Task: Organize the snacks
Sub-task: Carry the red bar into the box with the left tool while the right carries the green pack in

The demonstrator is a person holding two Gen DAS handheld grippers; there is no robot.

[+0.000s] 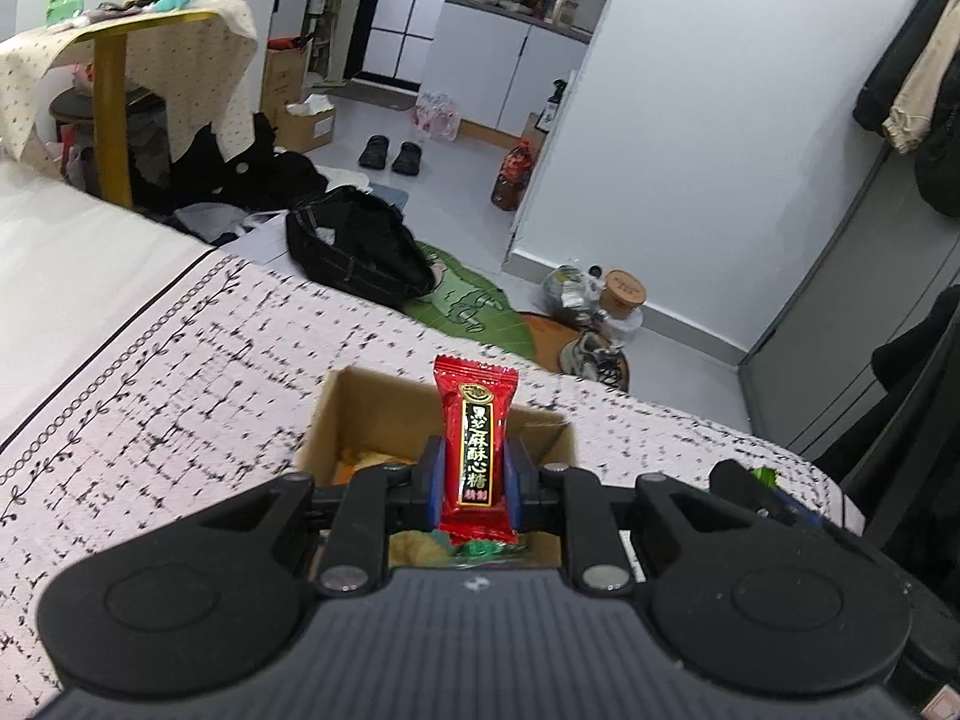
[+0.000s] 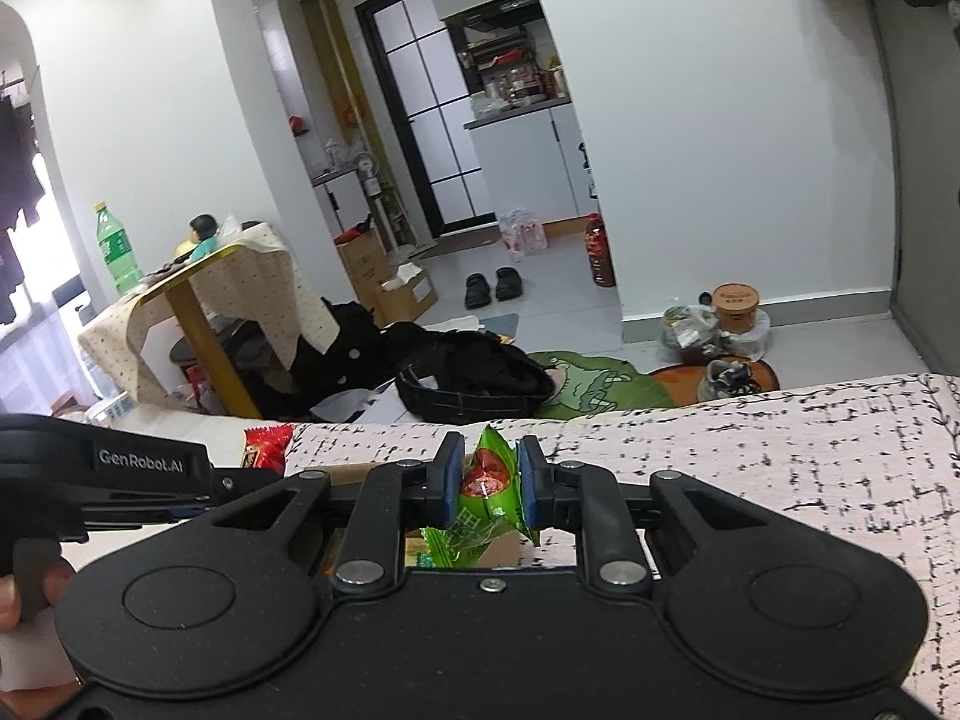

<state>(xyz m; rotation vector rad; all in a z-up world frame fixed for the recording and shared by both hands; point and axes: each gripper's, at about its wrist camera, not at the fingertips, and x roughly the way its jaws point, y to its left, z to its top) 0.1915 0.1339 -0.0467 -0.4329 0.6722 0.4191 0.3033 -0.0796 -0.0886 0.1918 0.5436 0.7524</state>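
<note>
The patterned bedcover (image 1: 180, 372) is spread beneath and ahead of both pairs of jaws, and the open cardboard box (image 1: 336, 414) is set on it, directly under and just beyond the left jaws, with yellowish and green wrappers lying inside. The left gripper (image 1: 474, 474) is closed down tight on a red sesame candy packet (image 1: 474, 450), which is held upright between the blue pads, its top standing proud above them. The right gripper (image 2: 487, 483) is likewise pinched shut on a green candy packet (image 2: 483, 492), gripped across its middle with the tail hanging below the jaws.

Risk is judged here: both packets are slick film and are clamped narrowly, so a slip or twist could be caused by any jolt, and a packet released early could be dropped on the bedcover beside the box. The two grippers are near each other, so a knock is possible.

From the right wrist, the box is almost wholly hidden behind the gripper body; its contents cannot be counted. The green packet's print is too crumpled to be read.
</note>
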